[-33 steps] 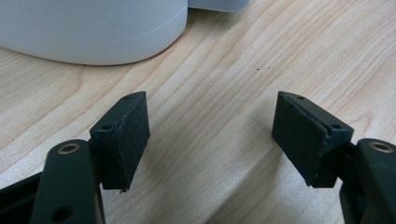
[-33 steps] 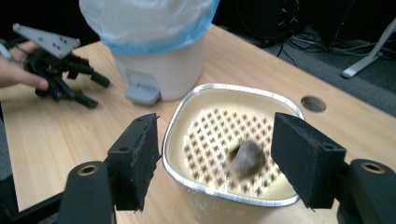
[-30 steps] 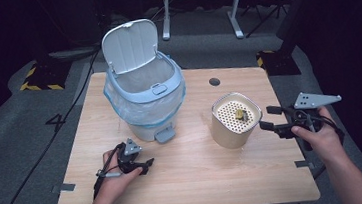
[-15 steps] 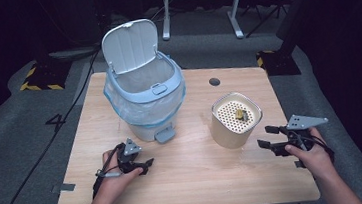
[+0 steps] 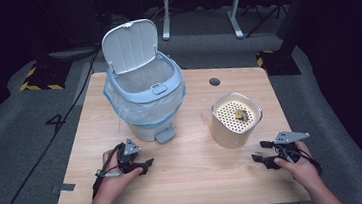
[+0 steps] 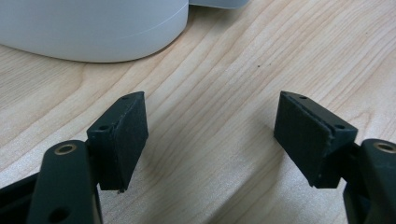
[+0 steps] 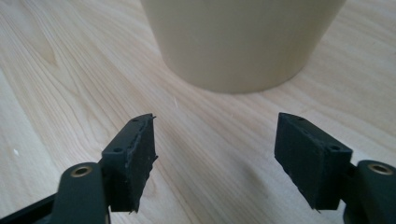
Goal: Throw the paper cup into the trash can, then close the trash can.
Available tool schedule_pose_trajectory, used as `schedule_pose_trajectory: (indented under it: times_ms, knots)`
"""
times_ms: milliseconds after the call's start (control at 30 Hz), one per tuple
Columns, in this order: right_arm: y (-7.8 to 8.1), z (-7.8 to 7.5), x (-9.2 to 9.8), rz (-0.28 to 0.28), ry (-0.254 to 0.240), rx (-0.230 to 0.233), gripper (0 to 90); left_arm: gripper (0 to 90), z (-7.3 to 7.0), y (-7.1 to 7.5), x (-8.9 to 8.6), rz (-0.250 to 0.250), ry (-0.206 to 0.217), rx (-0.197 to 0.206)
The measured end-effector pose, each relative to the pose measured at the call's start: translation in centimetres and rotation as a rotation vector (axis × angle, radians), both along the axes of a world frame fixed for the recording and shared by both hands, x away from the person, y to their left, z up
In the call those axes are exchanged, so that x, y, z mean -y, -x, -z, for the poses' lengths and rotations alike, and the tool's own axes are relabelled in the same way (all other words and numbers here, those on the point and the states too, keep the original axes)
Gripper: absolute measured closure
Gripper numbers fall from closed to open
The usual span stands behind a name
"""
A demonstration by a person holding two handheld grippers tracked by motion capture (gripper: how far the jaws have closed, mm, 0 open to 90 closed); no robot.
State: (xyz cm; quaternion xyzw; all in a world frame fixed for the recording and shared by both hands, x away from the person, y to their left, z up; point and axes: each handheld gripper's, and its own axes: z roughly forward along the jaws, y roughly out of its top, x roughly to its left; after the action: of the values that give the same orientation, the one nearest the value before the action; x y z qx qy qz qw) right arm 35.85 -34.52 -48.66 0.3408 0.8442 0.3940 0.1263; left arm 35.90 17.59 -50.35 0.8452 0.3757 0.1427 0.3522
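wooden table (image 5: 196, 176) — both grippers parted, empty

wooden table (image 5: 201, 180) under left gripper (image 5: 148, 165), pale grain, bare in front of it. dark round hole (image 5: 214, 81) in table top, far ahead and to right of this gripper. grey tape piece (image 5: 64, 187) on table edge, just to left of it. black cable (image 5: 39, 161) on grey carpet (image 5: 17, 148), further left. white metal frame (image 5: 235, 21) on floor, well beyond. yellow-black striped pad (image 5: 41, 78) far ahead-left.
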Motion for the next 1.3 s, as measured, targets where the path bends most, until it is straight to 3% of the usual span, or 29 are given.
schedule_pose_trajectory:
  times_ms: [167, 300, 433, 467, 633, 733, 800, 833, 967, 1000, 1033, 1067, 1100, 1167, 1300]
  knots:
    - [0.2, 1.0, 0.1, 0.005, 0.01, -0.022, 28.3, 26.3, 0.0, 0.0, 0.0, 0.001, -0.002, 0.001]
    - [0.4, 1.7, 0.0, 0.016, 0.005, 0.015, 27.1, 26.3, 0.0, 0.0, 0.0, -0.002, -0.001, 0.001]
    - [0.5, 1.8, -0.2, 0.023, 0.052, 0.044, 20.7, 26.9, 0.0, 0.0, 0.0, -0.008, -0.003, 0.005]
    - [0.3, 1.8, -0.3, 0.052, 0.067, 0.038, 15.2, 28.0, 0.0, 0.1, 0.1, -0.011, -0.006, 0.006]
    - [0.2, 1.8, -0.2, 0.055, 0.062, 0.03, 14.9, 36.7, -0.7, 0.4, 0.0, -0.02, -0.011, -0.017]
    - [0.2, 1.8, -0.2, 0.055, 0.064, 0.03, 14.9, 39.5, -1.8, 1.1, -0.8, -0.009, 0.08, -0.022]
    - [0.2, 1.8, -0.2, 0.054, 0.062, 0.03, 14.9, 40.7, -2.7, 1.4, -1.3, 0.001, 0.121, -0.003]
    - [0.2, 1.8, -0.2, 0.054, 0.062, 0.03, 14.9, 41.0, -2.7, 1.4, -1.3, 0.001, 0.121, -0.003]
    - [0.2, 1.8, -0.2, 0.056, 0.064, 0.03, 14.9, 42.4, -5.0, 1.8, -2.3, 0.007, 0.186, 0.032]
    - [0.2, 1.8, -0.2, 0.055, 0.061, 0.03, 14.9, 42.4, -6.3, 1.9, -2.8, 0.016, 0.204, 0.055]
    - [0.2, 1.8, -0.2, 0.055, 0.061, 0.03, 14.9, 42.5, -6.3, 1.9, -2.8, 0.016, 0.204, 0.055]
    - [0.2, 1.8, -0.2, 0.054, 0.062, 0.03, 14.9, 42.7, -7.7, 1.9, -3.2, 0.032, 0.228, 0.066]
    - [0.2, 1.8, -0.2, 0.054, 0.062, 0.03, 14.9, 43.1, -7.7, 1.9, -3.2, 0.032, 0.228, 0.066]
    - [0.2, 1.8, -0.2, 0.055, 0.062, 0.029, 14.9, 43.3, -10.0, 1.8, -3.9, 0.052, 0.242, 0.102]
    - [0.2, 1.8, -0.2, 0.055, 0.062, 0.029, 14.9, 43.6, -11.7, 1.7, -4.4, 0.071, 0.257, 0.117]
